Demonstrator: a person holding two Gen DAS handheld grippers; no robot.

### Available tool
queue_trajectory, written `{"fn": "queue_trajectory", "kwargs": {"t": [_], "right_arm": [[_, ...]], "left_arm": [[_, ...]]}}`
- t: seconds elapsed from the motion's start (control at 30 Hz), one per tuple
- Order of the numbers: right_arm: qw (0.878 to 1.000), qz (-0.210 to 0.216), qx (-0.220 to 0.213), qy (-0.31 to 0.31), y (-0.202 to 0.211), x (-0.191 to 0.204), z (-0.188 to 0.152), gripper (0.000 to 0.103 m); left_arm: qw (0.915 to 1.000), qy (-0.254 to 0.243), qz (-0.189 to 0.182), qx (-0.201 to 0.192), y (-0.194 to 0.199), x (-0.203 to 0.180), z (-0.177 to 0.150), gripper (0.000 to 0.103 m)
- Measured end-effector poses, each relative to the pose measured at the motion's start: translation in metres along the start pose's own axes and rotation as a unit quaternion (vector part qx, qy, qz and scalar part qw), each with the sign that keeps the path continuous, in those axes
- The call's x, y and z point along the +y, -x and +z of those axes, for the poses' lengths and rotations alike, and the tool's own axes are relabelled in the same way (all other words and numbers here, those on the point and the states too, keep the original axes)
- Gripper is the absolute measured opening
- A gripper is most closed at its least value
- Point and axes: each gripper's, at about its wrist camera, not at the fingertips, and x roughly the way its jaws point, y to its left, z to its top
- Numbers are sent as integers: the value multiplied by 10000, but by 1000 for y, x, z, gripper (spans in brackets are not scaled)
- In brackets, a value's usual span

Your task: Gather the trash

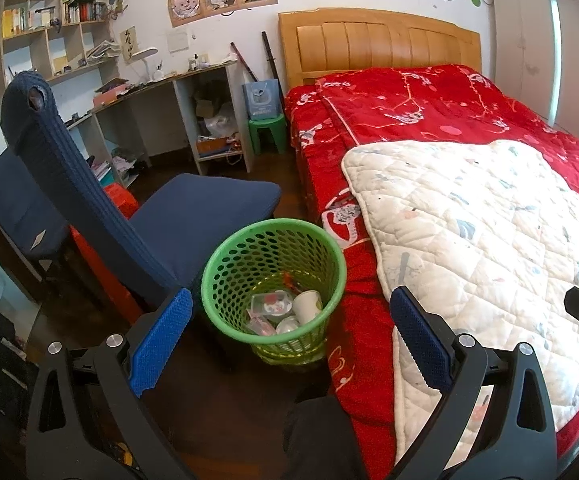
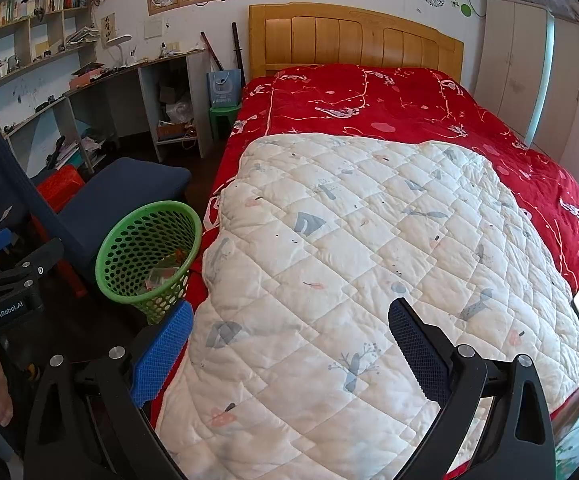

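A green mesh waste basket (image 1: 225, 280) stands on the dark floor beside the bed; it also shows in the right wrist view (image 2: 129, 248). Inside lie a white paper cup (image 1: 307, 306), clear plastic lids and wrappers (image 1: 271, 308). My left gripper (image 1: 289, 308) is open and empty, held above and in front of the basket. My right gripper (image 2: 291, 322) is open and empty, over the white quilt (image 2: 369, 260) on the bed. The left gripper body appears at the left edge of the right wrist view (image 2: 9, 280).
A navy chair (image 1: 177, 216) stands just left of the basket, a red stool (image 1: 117, 200) behind it. The bed with its red cover (image 1: 429, 112) fills the right. A desk and shelves (image 1: 137, 92), a green stool (image 1: 267, 130) and a wardrobe (image 1: 529, 52) line the far wall.
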Motion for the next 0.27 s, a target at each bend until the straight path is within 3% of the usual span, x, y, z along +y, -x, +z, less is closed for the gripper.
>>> {"fn": "queue_trajectory", "kwargs": {"t": [0.27], "right_arm": [[10000,-17,6,-38,0,-1,-2,95]], "left_arm": [[10000,2,-15,20,-2,-2,0,98]]}}
